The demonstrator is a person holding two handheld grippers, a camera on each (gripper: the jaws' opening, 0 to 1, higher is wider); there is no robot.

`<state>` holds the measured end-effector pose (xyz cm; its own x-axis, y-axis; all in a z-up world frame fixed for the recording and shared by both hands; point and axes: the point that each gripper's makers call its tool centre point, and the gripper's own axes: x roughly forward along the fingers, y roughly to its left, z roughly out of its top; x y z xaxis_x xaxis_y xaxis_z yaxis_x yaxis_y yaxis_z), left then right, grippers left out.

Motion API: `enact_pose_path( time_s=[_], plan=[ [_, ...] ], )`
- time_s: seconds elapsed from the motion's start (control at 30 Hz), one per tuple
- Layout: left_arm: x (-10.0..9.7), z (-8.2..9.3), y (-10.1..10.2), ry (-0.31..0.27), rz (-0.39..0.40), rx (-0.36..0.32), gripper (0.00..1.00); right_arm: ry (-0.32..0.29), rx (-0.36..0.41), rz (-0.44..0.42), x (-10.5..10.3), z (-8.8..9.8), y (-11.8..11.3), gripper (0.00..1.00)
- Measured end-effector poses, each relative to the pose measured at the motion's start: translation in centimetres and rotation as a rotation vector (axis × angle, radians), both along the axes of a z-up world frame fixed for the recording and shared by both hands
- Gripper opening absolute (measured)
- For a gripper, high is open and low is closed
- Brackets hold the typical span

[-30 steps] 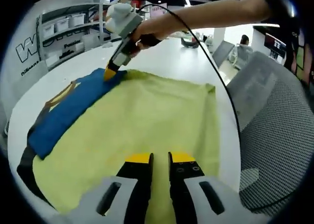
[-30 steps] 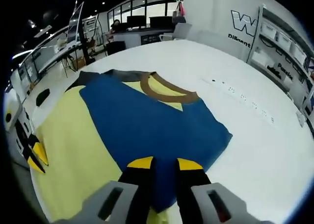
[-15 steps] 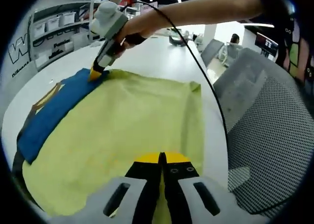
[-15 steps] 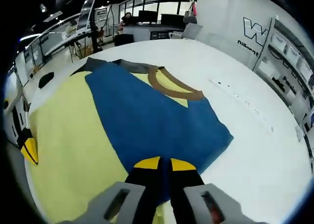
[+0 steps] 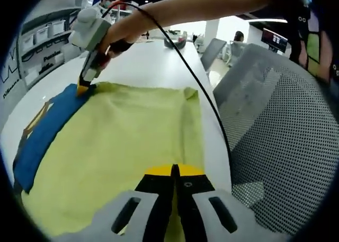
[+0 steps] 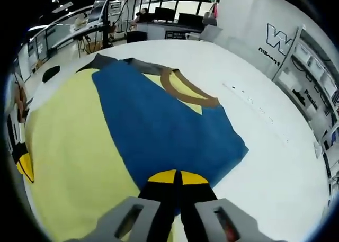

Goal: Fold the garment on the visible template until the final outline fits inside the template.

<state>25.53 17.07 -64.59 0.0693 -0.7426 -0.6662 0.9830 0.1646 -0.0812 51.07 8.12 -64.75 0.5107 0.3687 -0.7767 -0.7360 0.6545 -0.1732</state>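
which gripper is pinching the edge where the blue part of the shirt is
The right gripper: its shut fingers clamp the garment at the blue panel; the left gripper clamps plain yellow cloth.

The garment point(image 6: 106, 136) lies spread flat on the white table — a yellow T-shirt with a blue panel folded over it, brown collar at the far end. In the left gripper view the yellow cloth point(image 5: 122, 146) fills the near side, blue strip at left.

My left gripper point(image 5: 175, 171), fingers pressed together, pinches the yellow-green garment point(image 5: 127, 146) at lower centre; my right gripper point(image 5: 83, 87) meets its blue panel point(image 5: 45, 131) upper left, on the white surface point(image 5: 153, 67) beside a mesh chair point(image 5: 275, 146).
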Motion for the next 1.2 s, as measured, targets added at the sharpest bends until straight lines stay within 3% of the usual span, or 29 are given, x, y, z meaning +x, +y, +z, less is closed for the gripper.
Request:
enact_pose_path(
  time_s=[0.23,0.3,0.5,0.57,0.63,0.8,0.87,0.9,0.97,1.2],
  plan=[
    [-0.5,-0.1,-1.0,0.003,-0.018,-0.007,0.0,0.001,0.008,-0.008,-0.9,0.2,-0.8,0.0],
    [-0.8,-0.1,-1.3,-0.019,-0.042,-0.002,0.0,0.007,0.007,-0.019,-1.4,0.3,-1.4,0.0],
    [-1.5,-0.1,-2.6,0.011,-0.038,-0.02,0.0,0.019,0.027,-0.018,-1.8,0.3,-2.2,0.0],
    [-1.7,0.0,-3.0,-0.004,-0.055,-0.015,0.0,0.026,0.033,-0.035,-1.9,0.3,-2.1,0.0],
    [-1.8,0.1,-3.1,-0.069,-0.108,0.007,0.0,0.04,0.082,-0.093,-2.0,0.3,-2.1,0.0],
    [-1.7,0.1,-2.9,0.01,-0.039,-0.015,0.0,0.035,0.073,-0.086,-2.1,0.4,-2.3,0.0],
    [-1.7,0.1,-2.8,0.016,-0.03,-0.013,0.0,0.035,0.072,-0.091,-2.2,0.4,-2.4,0.0],
    [-1.9,0.2,-2.6,-0.004,-0.048,-0.005,0.0,0.008,0.104,-0.12,-2.3,1.4,-2.5,0.02],
    [-2.7,1.0,-2.4,-0.043,-0.121,-0.029,0.0,0.013,0.109,-0.135,-2.8,2.0,-2.9,0.09],
    [-3.9,1.1,-0.9,-0.056,-0.143,0.027,0.0,0.012,0.149,-0.136,-5.7,3.7,-3.3,0.12]
  ],
)
